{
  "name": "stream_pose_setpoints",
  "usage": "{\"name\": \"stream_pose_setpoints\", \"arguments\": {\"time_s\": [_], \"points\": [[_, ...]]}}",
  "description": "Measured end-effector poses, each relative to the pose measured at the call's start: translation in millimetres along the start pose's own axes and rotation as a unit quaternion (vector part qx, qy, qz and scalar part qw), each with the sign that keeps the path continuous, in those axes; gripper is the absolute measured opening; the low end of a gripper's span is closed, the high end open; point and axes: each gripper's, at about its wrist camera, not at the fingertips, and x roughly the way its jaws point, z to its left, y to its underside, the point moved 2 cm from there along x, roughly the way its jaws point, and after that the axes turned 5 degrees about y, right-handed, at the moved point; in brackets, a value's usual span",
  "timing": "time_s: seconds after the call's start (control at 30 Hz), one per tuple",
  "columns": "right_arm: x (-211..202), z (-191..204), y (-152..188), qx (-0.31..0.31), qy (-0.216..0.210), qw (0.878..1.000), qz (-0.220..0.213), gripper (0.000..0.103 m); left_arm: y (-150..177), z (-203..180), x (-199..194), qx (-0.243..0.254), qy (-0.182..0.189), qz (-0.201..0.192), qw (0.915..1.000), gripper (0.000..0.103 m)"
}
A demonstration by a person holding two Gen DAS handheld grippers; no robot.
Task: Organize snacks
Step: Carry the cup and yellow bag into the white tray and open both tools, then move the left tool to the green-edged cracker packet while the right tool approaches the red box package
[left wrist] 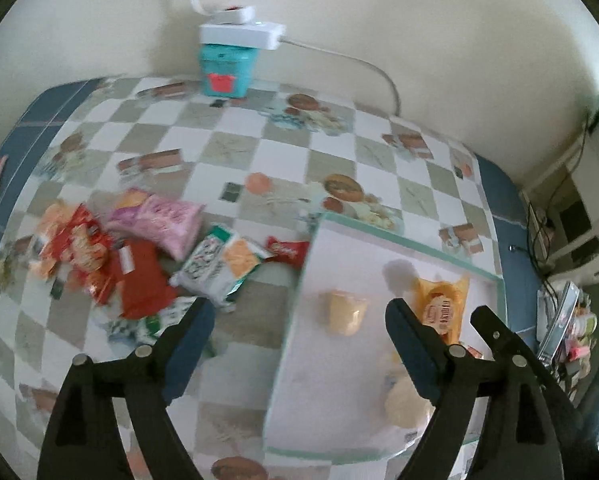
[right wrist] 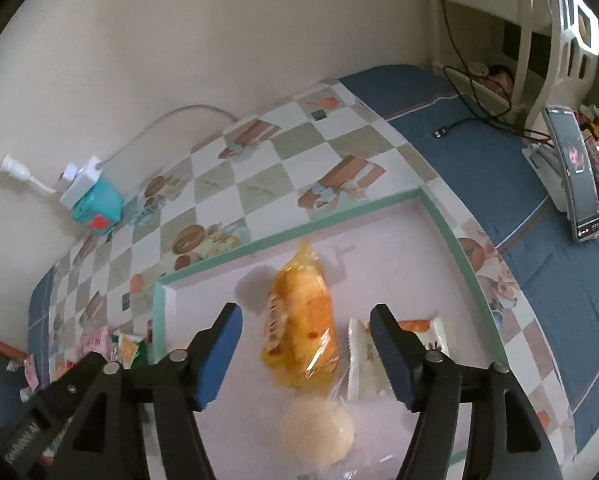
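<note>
Snacks (left wrist: 139,256) lie heaped on tabletop (left wrist: 259,152) left of tray (right wrist: 443,216); a few sit in it. Both tongs, left (left wrist: 299,316) and right (right wrist: 305,326), gape empty. Packets look light, crinkly, crushable: pinch at sealed edge.

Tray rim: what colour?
Mint green rim around a pale pink tray floor; clearest in the right wrist view.

The only legible lettering is white print reading roughly "GenRobot.AI" on the black plastic left gripper body (right wrist: 23,438), low at the left beside the right tongs; the snack wrappers' print is too blurred.
</note>
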Motion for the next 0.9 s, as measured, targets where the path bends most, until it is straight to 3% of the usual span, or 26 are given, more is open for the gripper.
{"name": "stream_pose_setpoints", "arguments": {"time_s": [0.17,0.23,0.37,0.53,0.73,0.9], "points": [[-12.6,22.0,22.7,-0.030,-0.005,1.000,0.001,0.088,5.7,24.7,-13.5,-0.025,0.006,0.000,0.9997,0.089],[-20.3,31.7,29.0,-0.042,-0.010,0.999,-0.006,0.102,7.3,33.9,-22.0,-0.033,-0.002,-0.011,0.9994,0.089],[-40.7,50.9,36.3,-0.066,-0.021,0.997,-0.036,0.103,11.9,55.7,-36.1,-0.056,-0.004,-0.024,0.9982,0.101],[-49.7,71.5,49.1,-0.069,-0.061,0.995,-0.030,0.103,14.6,89.9,-53.4,-0.091,-0.013,-0.051,0.9945,0.101],[-60.1,98.7,63.1,-0.104,-0.065,0.991,-0.044,0.103,12.8,132.8,-71.5,-0.147,-0.006,-0.074,0.9863,0.101],[-61.0,116.7,71.2,-0.126,-0.046,0.989,-0.060,0.103,9.5,167.8,-79.4,-0.183,-0.030,-0.085,0.9790,0.101]]}}
